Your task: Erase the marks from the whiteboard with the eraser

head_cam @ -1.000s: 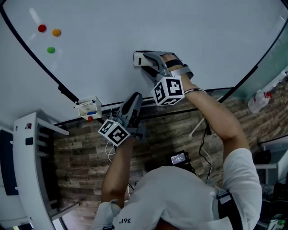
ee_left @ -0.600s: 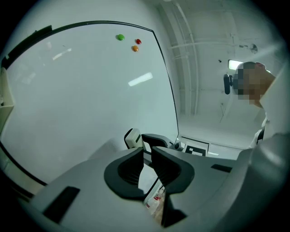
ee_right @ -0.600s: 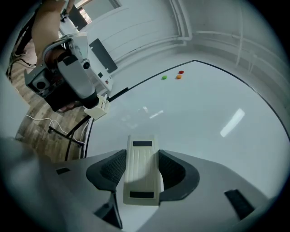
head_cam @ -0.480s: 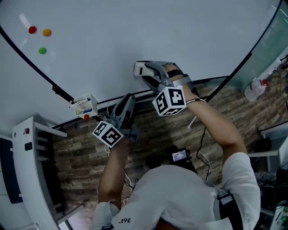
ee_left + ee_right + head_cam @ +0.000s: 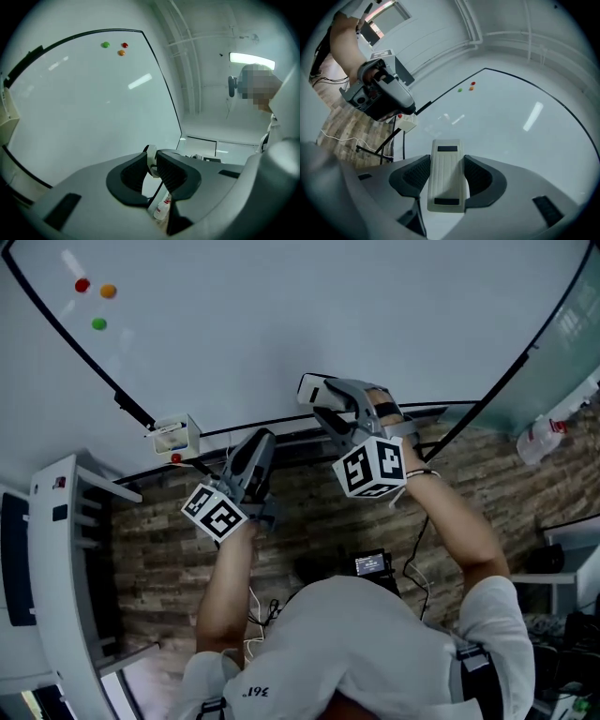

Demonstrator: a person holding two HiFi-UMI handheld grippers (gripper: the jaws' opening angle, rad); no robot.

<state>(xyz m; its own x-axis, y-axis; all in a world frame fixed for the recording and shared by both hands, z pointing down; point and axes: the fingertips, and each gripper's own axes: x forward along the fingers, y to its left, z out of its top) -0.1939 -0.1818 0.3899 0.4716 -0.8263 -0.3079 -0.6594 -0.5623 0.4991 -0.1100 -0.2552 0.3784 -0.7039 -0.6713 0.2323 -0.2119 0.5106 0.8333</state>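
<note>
Magnets (image 5: 98, 323), box (image 5: 174, 436) sit well off eraser (image 5: 314, 390).

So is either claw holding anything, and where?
The right gripper clamps the eraser by its long sides; the left gripper holds nothing.

3 magnets (image 5: 109, 292), small white box (image 5: 174, 437), spray bottle (image 5: 542, 439), brick-look floor (image 5: 159, 549), white rack (image 5: 56, 568)
</note>
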